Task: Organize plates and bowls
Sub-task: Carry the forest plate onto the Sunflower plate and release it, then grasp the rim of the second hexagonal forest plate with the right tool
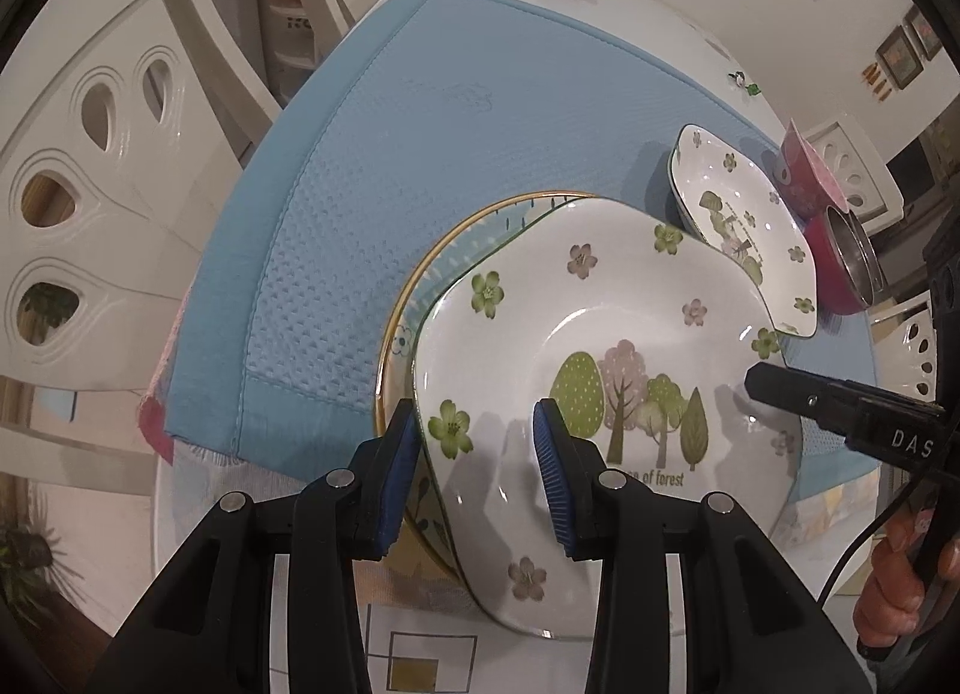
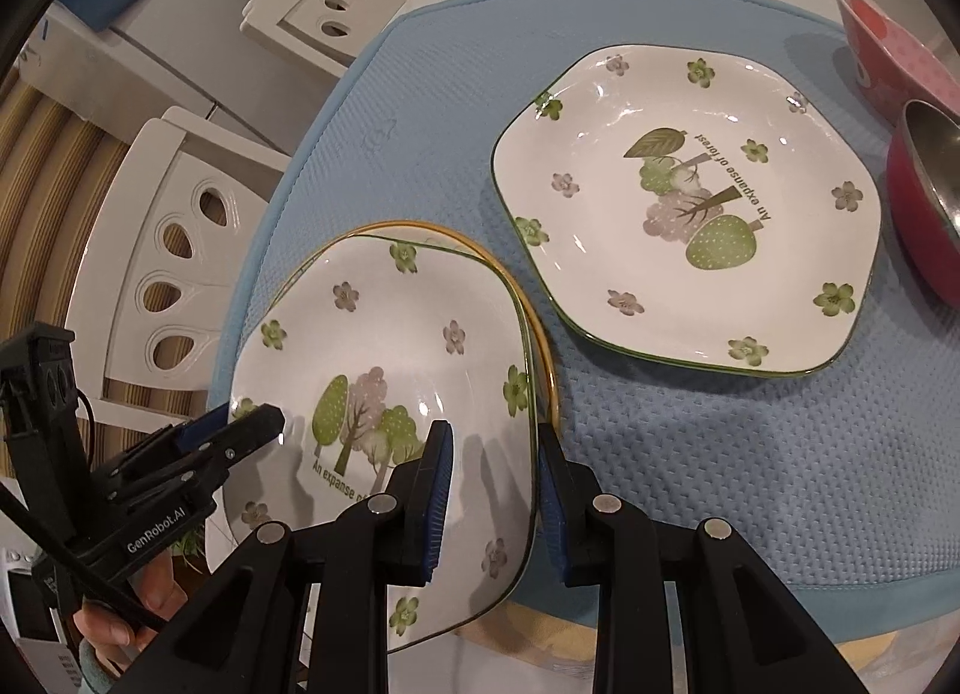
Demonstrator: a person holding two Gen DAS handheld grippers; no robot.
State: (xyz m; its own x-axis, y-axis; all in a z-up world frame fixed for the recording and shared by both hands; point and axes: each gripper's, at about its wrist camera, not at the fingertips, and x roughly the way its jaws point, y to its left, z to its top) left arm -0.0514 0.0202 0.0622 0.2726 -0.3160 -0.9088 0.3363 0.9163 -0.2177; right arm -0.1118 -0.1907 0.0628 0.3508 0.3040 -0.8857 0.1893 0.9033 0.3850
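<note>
Both tongs straddle opposite rims of the near floral plate: the left tongs and the right tongs are spread, pads either side of the rim, not visibly pinching. It sits on a gold-rimmed plate on the blue mat. Judging by this, close evenly and lift level; glazed ceramic looks slick. A second floral plate lies apart, beside red bowls.

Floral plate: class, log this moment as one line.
floral plate atop gold-rimmed plate | left hand-held gripper astride near rim, open | right hand-held gripper astride opposite rim, open | second floral plate apart
</note>
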